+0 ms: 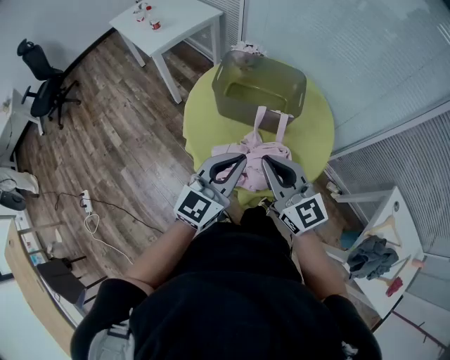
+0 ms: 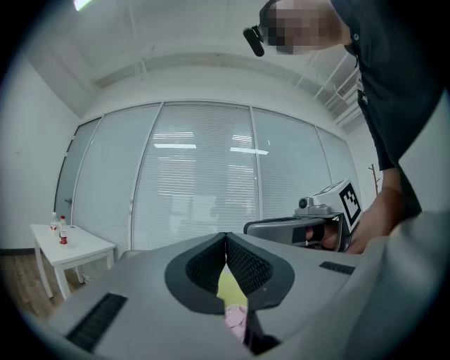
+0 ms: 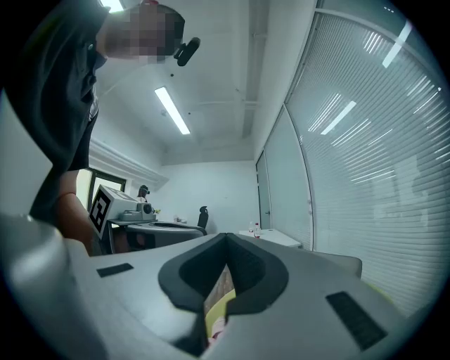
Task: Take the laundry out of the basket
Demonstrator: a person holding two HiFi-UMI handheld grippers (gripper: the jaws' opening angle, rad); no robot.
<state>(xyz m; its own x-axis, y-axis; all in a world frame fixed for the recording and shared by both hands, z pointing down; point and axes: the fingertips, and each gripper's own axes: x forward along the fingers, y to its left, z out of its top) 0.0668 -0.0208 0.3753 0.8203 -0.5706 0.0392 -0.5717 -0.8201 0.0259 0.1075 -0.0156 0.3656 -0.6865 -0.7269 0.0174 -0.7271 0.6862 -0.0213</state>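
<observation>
We find no word, number or brand that can be read. The nearest thing to a sign is the black-and-white square markers on the cubes of the left gripper (image 1: 241, 159) and the right gripper (image 1: 266, 161), on the near side of the basket (image 1: 239, 102); they are patterns only, without letters. The bottles (image 1: 148, 15) on the white table (image 1: 179, 24), far left of the basket, carry red labels too small to read.

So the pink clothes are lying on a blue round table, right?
Not quite. The round table under the pink clothes is yellow-green, not blue. The head view shows it.
</observation>
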